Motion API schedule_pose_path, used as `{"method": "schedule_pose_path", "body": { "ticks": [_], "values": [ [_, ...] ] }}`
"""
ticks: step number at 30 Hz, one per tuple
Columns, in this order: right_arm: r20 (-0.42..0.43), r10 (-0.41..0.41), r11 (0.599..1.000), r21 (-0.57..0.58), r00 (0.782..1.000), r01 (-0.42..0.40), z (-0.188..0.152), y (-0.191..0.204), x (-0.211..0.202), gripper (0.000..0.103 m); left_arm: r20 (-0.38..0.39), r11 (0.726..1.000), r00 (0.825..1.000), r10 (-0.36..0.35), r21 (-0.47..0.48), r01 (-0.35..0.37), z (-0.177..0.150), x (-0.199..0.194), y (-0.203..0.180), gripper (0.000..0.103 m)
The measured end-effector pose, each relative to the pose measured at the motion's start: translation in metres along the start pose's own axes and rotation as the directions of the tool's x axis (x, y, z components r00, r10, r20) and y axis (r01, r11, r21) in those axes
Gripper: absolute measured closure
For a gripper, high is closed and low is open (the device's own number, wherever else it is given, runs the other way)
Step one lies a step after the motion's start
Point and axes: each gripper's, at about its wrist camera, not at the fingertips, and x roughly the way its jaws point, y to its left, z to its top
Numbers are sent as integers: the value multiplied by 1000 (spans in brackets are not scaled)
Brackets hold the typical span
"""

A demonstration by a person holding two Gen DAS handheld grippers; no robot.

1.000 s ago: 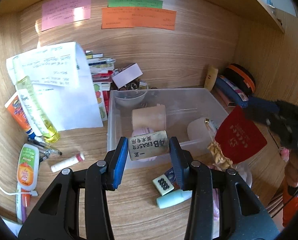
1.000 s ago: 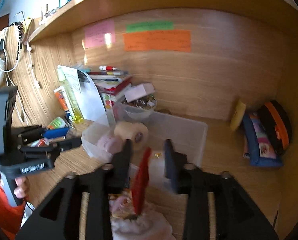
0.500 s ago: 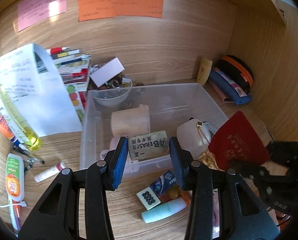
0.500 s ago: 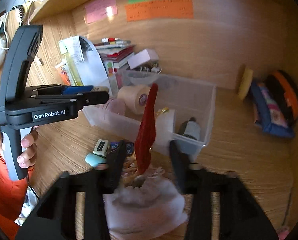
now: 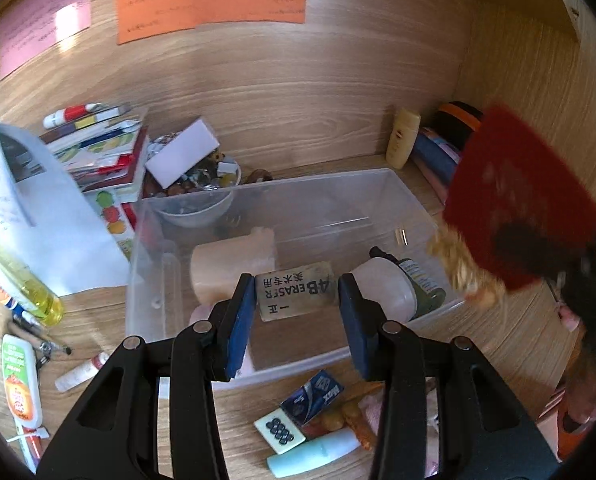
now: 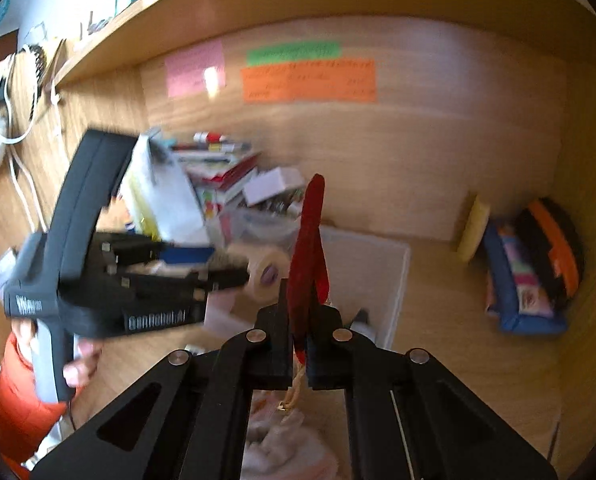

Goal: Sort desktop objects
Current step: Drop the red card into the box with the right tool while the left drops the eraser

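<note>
My left gripper (image 5: 297, 294) is shut on a grey 4B eraser (image 5: 296, 290) and holds it above the clear plastic bin (image 5: 381, 185). The bin holds a tape roll (image 5: 234, 262), a white jar (image 5: 385, 288) and a small dark bottle (image 5: 421, 282). My right gripper (image 6: 298, 350) is shut on a flat red pouch with a gold tassel (image 6: 307, 248), raised at the bin's right side; the pouch also shows in the left wrist view (image 5: 517, 196). The left gripper body shows in the right wrist view (image 6: 110, 276).
On the desk in front of the bin lie a tile (image 5: 278, 429), a small blue box (image 5: 313, 394) and a pale blue tube (image 5: 313, 453). A book stack (image 5: 94, 148), paper, tubes and pens lie left. A bowl of trinkets (image 5: 196, 196) stands behind. Pencil cases (image 6: 529, 272) lie right.
My left gripper has moved forward with the eraser from the bin's front edge to over its inside. My right gripper has closed on the red pouch and lifted it.
</note>
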Motion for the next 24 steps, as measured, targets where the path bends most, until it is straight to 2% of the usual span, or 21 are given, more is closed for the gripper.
{"method": "schedule_pose_path", "body": {
  "ticks": [6,11,17,22,24],
  "values": [
    [10,-62,998,2,998,62,14,-14,23,100,-42,999,999,-3,31,4,0,23,-8,61],
    [-44,-99,995,-17,994,98,14,-23,56,100,-69,999,998,-7,31,9,-2,40,-7,61],
    [-126,-85,996,-2,988,86,6,-32,89,99,-77,999,997,-24,33,26,-6,49,-5,61],
    [-178,-73,997,-6,981,74,0,-33,100,99,-86,999,996,-31,36,34,-7,52,-6,58],
    [-184,-72,997,-10,980,72,-1,-31,99,96,-80,999,996,-39,28,42,-7,48,-6,56]
  ]
}}
